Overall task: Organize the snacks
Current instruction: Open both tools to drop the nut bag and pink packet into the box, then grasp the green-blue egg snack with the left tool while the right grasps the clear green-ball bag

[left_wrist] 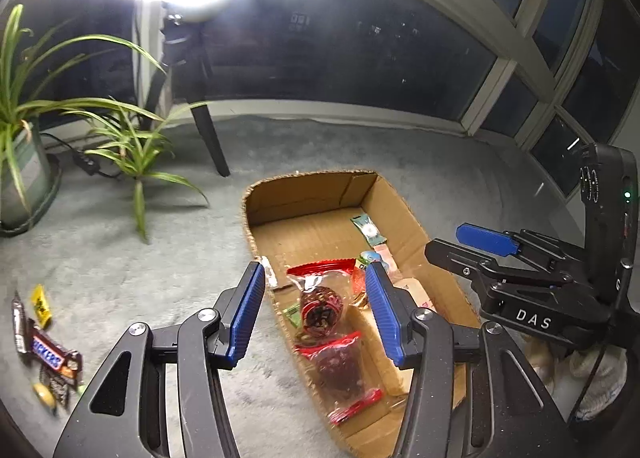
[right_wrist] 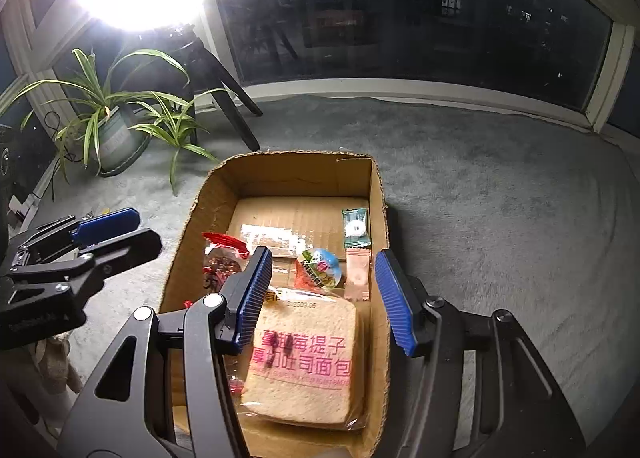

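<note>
An open cardboard box (left_wrist: 304, 194) (right_wrist: 296, 170) stands on grey carpet. In it lie two clear bags with red seals (left_wrist: 320, 306), a wrapped bread slice with pink print (right_wrist: 304, 358), a round jelly cup (right_wrist: 322, 268), a green packet (right_wrist: 355, 230) and a pink packet (right_wrist: 357, 274). My left gripper (left_wrist: 315, 278) hangs open above the box's left side, over the bags, holding nothing. My right gripper (right_wrist: 324, 258) is open above the bread, its pads clear of it. Each gripper also shows in the other's view: right gripper (left_wrist: 468, 248), left gripper (right_wrist: 120, 236).
Loose snacks lie on the carpet at the left: a Snickers bar (left_wrist: 50, 358), a yellow packet (left_wrist: 41, 304) and other small wrappers. A potted plant (right_wrist: 116, 134) and a bright lamp on a tripod (right_wrist: 224, 98) stand behind the box, before dark windows.
</note>
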`<state>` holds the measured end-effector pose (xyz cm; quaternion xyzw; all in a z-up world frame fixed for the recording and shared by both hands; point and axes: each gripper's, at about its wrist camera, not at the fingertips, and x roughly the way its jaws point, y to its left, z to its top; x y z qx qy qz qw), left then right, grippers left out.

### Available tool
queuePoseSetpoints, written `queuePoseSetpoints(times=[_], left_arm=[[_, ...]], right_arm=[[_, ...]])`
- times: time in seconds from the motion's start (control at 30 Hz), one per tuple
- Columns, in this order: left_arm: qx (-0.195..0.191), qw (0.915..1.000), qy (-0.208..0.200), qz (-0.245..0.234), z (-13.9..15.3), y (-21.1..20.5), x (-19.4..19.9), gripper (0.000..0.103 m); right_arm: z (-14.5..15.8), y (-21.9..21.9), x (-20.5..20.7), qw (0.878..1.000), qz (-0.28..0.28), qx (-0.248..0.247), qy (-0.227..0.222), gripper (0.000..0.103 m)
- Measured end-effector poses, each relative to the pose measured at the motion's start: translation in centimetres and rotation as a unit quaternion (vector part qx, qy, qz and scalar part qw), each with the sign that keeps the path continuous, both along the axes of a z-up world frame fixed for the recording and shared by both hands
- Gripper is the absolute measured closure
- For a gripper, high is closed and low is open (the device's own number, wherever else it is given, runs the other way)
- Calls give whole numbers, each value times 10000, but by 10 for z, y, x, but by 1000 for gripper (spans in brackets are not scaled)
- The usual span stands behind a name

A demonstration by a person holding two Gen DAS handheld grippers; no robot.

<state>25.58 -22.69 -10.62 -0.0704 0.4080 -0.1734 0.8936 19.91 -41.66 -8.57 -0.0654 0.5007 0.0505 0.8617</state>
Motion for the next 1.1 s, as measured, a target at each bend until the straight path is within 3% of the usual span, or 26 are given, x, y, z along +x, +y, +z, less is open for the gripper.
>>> queuePoseSetpoints(times=[0.33,0.67,1.1], left_arm=[[-85,9998,-99,167,5,39,-29,52],[-56,9987,-91,500,-2,108,-60,52],[396,9912,181,1251,-28,226,-99,52]], right_arm=[[11,35,-19,9997,138,120,-133,47],[8,102,-37,9980,564,265,-57,47],[-37,196,-44,9903,1220,532,401,47]])
